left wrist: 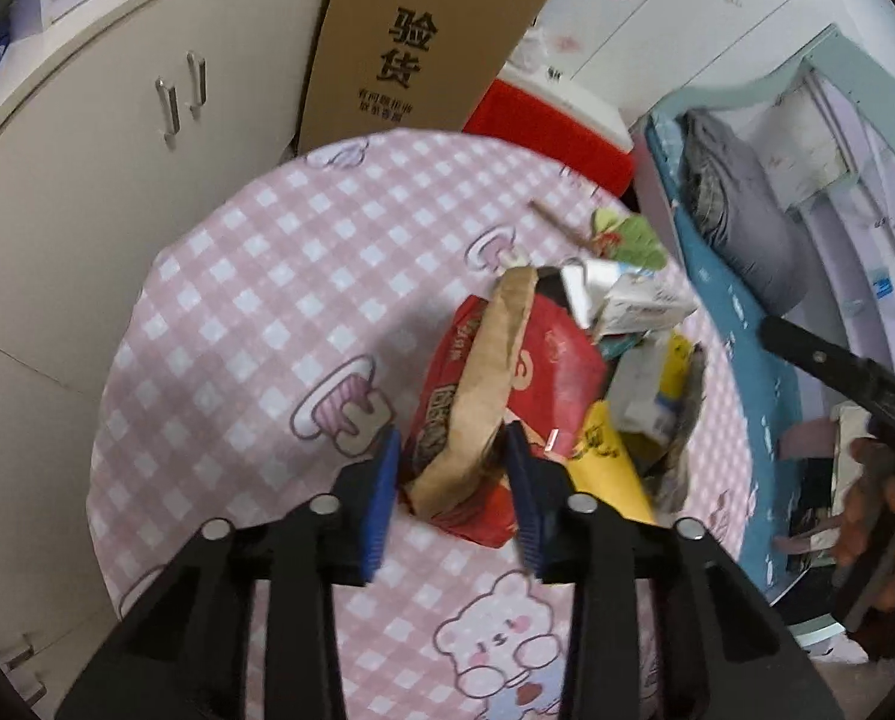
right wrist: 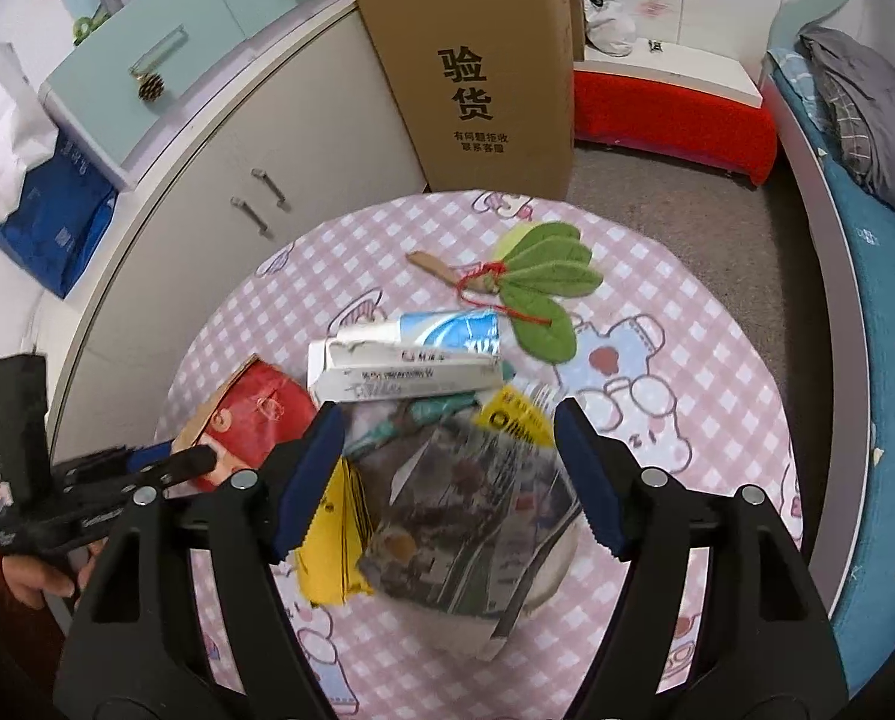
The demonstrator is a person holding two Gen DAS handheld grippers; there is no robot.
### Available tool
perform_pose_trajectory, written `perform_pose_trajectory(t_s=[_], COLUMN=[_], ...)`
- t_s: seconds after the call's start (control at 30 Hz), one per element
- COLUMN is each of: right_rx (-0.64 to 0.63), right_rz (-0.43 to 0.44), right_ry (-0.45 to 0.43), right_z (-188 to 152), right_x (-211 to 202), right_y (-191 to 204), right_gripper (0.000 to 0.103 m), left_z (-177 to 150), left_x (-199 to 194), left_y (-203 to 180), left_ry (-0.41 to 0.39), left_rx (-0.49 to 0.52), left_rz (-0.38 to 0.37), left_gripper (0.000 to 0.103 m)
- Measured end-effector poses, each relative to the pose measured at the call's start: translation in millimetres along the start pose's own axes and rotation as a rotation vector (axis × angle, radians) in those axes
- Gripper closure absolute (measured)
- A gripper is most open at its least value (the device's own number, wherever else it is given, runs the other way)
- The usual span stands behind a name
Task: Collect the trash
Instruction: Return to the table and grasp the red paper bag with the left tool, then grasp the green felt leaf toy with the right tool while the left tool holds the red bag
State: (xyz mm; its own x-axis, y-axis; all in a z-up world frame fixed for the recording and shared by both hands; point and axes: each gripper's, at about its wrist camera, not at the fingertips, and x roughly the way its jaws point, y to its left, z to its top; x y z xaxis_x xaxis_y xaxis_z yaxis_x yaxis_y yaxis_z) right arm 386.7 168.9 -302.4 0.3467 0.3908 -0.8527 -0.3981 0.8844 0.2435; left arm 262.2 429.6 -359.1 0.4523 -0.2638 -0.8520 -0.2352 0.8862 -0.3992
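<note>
Round table under a pink-and-white checked cloth with cartoon bears (right wrist: 657,276) carries a loose heap of trash near its middle; no bin or bag for it shows in either view. Left gripper (left wrist: 453,456), blue pads on black arms, jaws drawn in narrow around the near end of a red foil snack bag (left wrist: 543,372) with a crumpled brown paper strip (left wrist: 483,384) lying over it; right pad looks to touch the paper and bag, left pad sits just off the edge, so a firm pinch cannot be told. Right gripper (right wrist: 447,456) hangs over the heap with jaws wide, nothing gripped; a glossy grey printed wrapper (right wrist: 477,516) lies between and below the pads, not touched. Beside that wrapper: a yellow packet (right wrist: 333,540), a yellow-and-black label scrap (right wrist: 513,420), a teal crumpled wrapper (right wrist: 423,414). Behind them a white toothpaste box (right wrist: 399,372), open at its left end, contents not visible, and a blue-white toothpaste tube (right wrist: 447,330) touching its far side. Further back, apart from the heap, a green felt leaf ornament with red string on a wooden stick (right wrist: 537,282). Tall brown cardboard box with black printed characters (right wrist: 477,72) stands on the floor past the table, flaps closed, against a white cabinet (right wrist: 255,138). Red-sided bench (right wrist: 669,114) behind, blue bedding (right wrist: 885,312) on the right.
</note>
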Motion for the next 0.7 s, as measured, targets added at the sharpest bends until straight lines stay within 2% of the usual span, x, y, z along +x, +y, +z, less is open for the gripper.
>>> perform_pose_trajectory(t_s=[0.1, 0.33, 0.43, 0.57, 0.7], right_rx=[0.013, 0.055, 0.067, 0.068, 0.11], right_rz=[-0.005, -0.02, -0.034, -0.017, -0.002], right_ry=[-0.011, -0.021, 0.0, 0.054, 0.084], right_z=[10.7, 44.7, 55.2, 62.8, 68.2], right_x=[4.3, 26.3, 49.8, 93.2, 122.7], right_y=[-9.7, -40.7, -51.9, -63.4, -75.6], right_gripper=[0.032, 0.032, 0.032, 0.032, 0.032], left_z=[10.2, 42.7, 56.0, 71.0, 79.7], left_x=[-17.5, -57.2, -61.3, -46.7, -37.2], left_y=[-5.5, -19.4, -29.4, -47.9, -63.2], left_ry=[-0.062, -0.198, -0.232, -0.233, -0.234], left_rx=[-0.019, -0.038, -0.037, -0.016, -0.024], left_rz=[-0.02, -0.052, 0.016, 0.172, 0.234], left_gripper=[0.076, 0.077, 0.077, 0.077, 0.076])
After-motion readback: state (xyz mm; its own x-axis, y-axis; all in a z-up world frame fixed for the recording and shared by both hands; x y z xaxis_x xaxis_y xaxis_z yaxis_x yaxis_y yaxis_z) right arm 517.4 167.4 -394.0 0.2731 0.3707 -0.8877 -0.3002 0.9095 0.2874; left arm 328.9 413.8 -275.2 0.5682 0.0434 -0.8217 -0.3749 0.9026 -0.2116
